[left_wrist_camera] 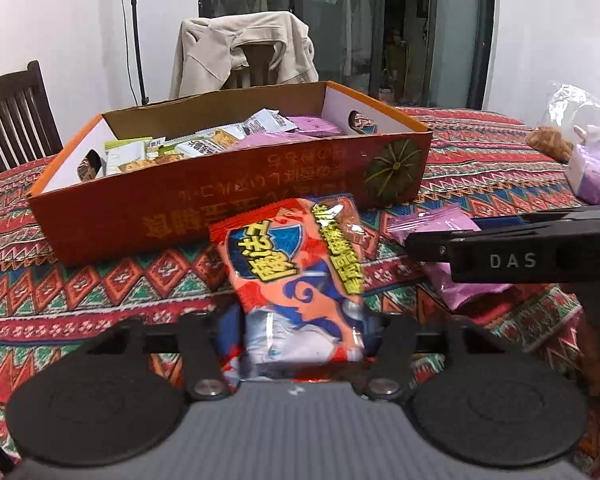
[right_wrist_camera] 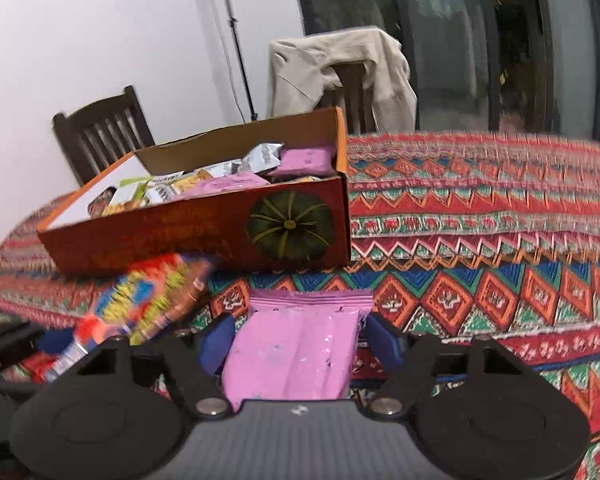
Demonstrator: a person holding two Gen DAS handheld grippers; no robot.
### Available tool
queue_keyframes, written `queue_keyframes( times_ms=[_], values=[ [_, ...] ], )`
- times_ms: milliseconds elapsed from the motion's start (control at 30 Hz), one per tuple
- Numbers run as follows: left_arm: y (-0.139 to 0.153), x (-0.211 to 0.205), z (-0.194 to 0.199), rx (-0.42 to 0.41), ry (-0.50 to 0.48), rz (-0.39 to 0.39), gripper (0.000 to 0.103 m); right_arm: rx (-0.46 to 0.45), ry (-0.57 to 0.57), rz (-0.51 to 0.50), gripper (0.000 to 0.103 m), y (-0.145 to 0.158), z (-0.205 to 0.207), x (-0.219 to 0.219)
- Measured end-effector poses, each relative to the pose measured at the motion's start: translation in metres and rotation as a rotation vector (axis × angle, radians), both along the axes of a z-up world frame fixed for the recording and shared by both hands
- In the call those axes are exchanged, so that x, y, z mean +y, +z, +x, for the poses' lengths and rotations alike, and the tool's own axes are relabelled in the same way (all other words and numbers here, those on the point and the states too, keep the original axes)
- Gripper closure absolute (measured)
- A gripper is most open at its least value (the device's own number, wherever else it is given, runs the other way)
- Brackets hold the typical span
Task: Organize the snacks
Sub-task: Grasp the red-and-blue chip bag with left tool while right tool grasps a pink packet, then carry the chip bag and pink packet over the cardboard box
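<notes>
Now we hold one packet per gripper — left gripper (left_wrist_camera: 300, 344) clamped on red snack packet (left_wrist_camera: 296, 276), right gripper (right_wrist_camera: 300, 350) apparently gripping pink packet (right_wrist_camera: 296, 350), view blurred — both just short of orange box (left_wrist_camera: 204, 204), likely bound for it.

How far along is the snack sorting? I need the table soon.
Done: the orange cardboard box already holds green-white and pink packets. In hand: the left tool grips a red-orange snack bag; the right tool grips a pink foil packet, both short of the box. Left: dropping these two in.
</notes>
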State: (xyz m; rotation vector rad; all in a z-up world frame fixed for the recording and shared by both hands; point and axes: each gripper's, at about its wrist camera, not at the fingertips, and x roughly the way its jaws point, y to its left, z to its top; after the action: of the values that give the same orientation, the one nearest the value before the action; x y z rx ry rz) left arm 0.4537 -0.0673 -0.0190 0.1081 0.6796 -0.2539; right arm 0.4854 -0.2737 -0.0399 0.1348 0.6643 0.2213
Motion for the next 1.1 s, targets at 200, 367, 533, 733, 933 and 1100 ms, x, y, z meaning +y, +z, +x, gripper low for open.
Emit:
queue_keyframes(
  times_ms=[200, 367, 533, 733, 933, 1100],
  values=[
    [0.014, 0.028, -0.061, 0.018, 0.060, -0.080, 0.052, -0.016, 0.035, -0.079, 0.040, -0.001, -0.022, 0.002],
    [0.021, 0.049, -0.120, -0.006, 0.158, -0.122, 0.052, -0.001, 0.084, -0.133, 0.042, 0.002, -0.036, 0.011],
    [0.028, 0.067, -0.167, -0.004, 0.206, -0.141, 0.052, 0.005, 0.159, -0.124, 0.042, 0.007, -0.075, 0.025],
    [0.036, 0.068, -0.210, -0.019, 0.198, -0.121, 0.052, -0.049, 0.176, -0.052, 0.042, 0.014, -0.174, 0.026],
    [0.044, 0.058, -0.235, -0.053, 0.162, -0.115, 0.052, -0.045, 0.170, -0.050, 0.042, 0.015, -0.238, 0.021],
    [0.049, 0.055, -0.247, -0.075, 0.162, -0.120, 0.052, -0.050, 0.161, -0.053, 0.042, 0.016, -0.251, 0.017]
  ],
)
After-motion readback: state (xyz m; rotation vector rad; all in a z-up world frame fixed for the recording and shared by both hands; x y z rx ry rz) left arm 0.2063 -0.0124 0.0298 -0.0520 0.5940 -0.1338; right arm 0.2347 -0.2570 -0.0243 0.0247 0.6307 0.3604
